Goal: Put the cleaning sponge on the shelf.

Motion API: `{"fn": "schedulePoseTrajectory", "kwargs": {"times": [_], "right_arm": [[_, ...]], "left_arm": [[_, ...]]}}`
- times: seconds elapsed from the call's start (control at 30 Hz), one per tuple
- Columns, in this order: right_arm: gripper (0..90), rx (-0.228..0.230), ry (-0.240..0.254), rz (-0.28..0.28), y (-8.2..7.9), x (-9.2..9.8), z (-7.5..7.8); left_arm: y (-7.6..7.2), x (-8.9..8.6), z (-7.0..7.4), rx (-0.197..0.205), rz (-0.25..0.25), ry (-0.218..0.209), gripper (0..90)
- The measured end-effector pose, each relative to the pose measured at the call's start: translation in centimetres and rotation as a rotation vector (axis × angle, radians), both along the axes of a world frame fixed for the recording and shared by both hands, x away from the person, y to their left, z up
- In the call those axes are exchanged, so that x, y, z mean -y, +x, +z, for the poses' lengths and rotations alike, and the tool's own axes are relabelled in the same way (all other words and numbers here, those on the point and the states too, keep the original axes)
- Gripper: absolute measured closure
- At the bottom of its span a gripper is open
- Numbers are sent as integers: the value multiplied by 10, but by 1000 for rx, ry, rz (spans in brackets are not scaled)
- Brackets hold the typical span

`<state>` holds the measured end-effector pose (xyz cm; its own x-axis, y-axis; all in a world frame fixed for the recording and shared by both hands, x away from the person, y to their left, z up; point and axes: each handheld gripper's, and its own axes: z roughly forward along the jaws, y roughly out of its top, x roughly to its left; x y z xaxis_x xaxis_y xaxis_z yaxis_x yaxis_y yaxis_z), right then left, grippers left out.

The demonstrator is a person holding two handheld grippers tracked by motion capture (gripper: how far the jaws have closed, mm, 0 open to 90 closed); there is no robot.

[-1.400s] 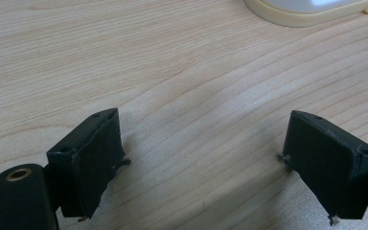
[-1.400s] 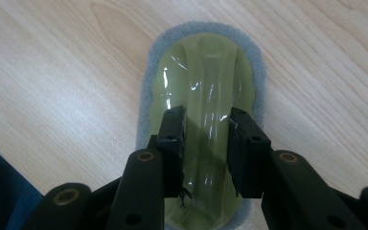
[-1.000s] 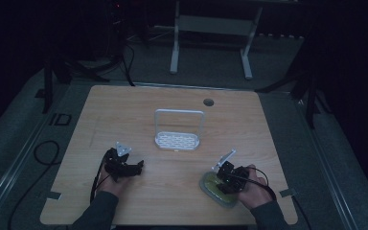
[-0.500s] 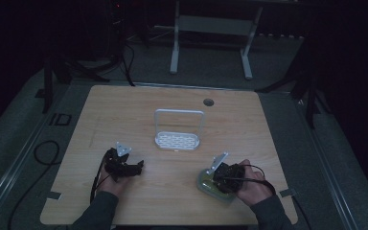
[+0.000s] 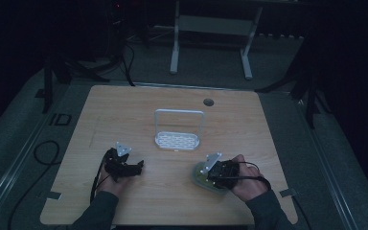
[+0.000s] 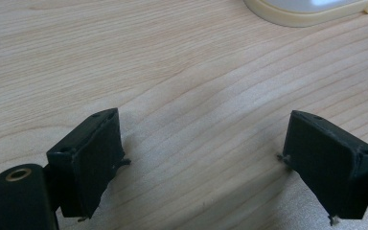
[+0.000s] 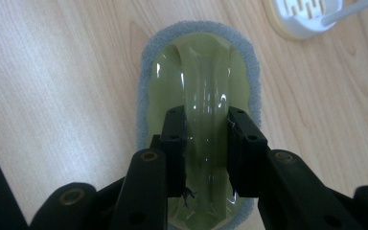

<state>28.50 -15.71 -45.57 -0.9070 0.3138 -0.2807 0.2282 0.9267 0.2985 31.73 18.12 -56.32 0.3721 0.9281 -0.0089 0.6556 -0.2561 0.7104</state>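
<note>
Because the translucent green scrubbing brush with the arched handle and grey foam rim [image 7: 199, 96] lies flat on the wooden tabletop [image 5: 124, 115] with its long axis running straight away from the right hand-held gripper [image 7: 206, 143], the grasp comes along that axis. The two black jaws stand either side of the arched handle, pressed against it at the near end, so this hand-held gripper is pinching the handle. In the high view the brush [image 5: 202, 181] sits at the near right of the tabletop, directly under the right hand-held gripper [image 5: 219, 173], and well apart from the left hand-held gripper [image 5: 133, 168], whose jaws are spread wide over bare wood with nothing between them. Farther back, near the middle, stands a white perforated rack with a wire hoop [image 5: 177, 139], which probably is where the brush belongs.
</note>
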Motion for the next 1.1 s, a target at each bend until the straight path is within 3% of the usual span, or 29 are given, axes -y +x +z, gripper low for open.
{"fn": "schedulePoseTrajectory", "kwargs": {"times": [0.3, 1.1], "right_arm": [[713, 59, -2, 55, 2, -8, 3], [714, 116, -34, 145, 12, -23, 1]], "left_arm": [[0, 0, 0, 1, 0, -1, 134], [0, 0, 0, 0, 0, 1, 133]]}}
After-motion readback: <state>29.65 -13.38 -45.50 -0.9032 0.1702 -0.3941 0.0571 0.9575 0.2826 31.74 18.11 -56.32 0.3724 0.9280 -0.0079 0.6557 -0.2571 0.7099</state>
